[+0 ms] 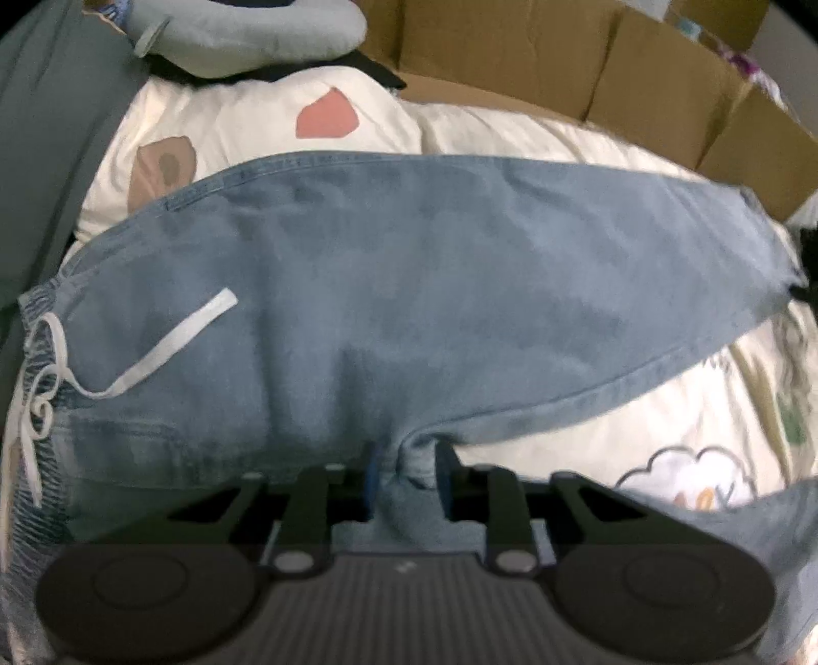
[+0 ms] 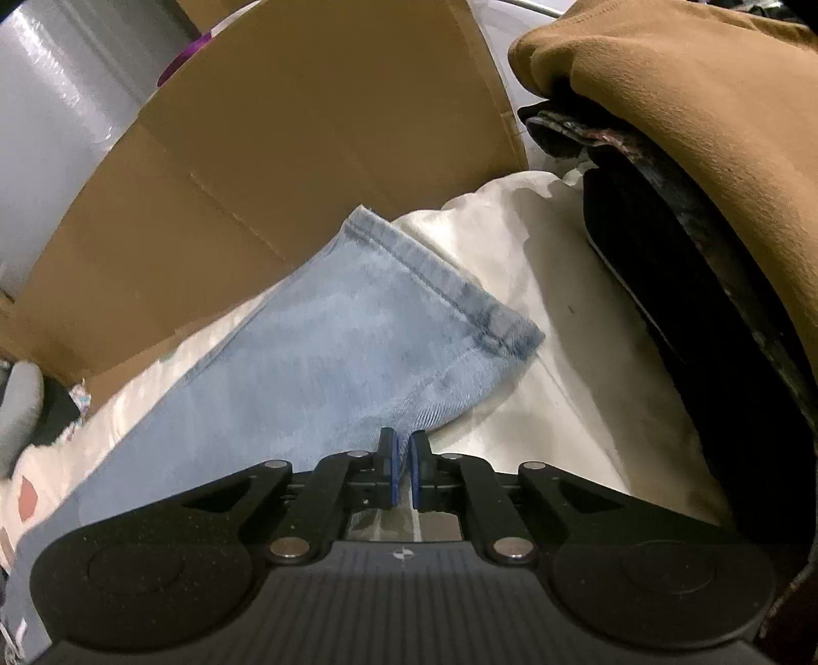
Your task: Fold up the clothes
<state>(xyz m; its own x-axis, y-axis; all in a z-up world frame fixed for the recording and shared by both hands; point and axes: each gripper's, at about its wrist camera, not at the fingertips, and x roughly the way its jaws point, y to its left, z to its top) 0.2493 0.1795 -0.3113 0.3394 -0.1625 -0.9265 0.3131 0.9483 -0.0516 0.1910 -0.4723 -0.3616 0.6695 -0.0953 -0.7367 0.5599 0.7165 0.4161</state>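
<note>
Light blue jeans [image 1: 409,286] lie spread across a cream bedspread [image 1: 588,419], with the waistband and its white drawstring [image 1: 168,348] at the left. My left gripper [image 1: 409,470] is shut on a bunched fold of denim at the crotch seam, which rises between its jaws. In the right wrist view one jeans leg [image 2: 327,358] runs up to its hem [image 2: 439,286]. My right gripper [image 2: 404,455] is shut on the near edge of that leg, close to the hem, with its blue pads [image 2: 391,470] almost touching.
Cardboard boxes [image 1: 613,76] [image 2: 255,179] stand along the far side of the bed. A pale blue cushion [image 1: 245,36] lies at the far left. A brown garment [image 2: 690,102] sits on a dark pile [image 2: 690,307] at the right. A roll of clear film [image 2: 56,117] stands at the left.
</note>
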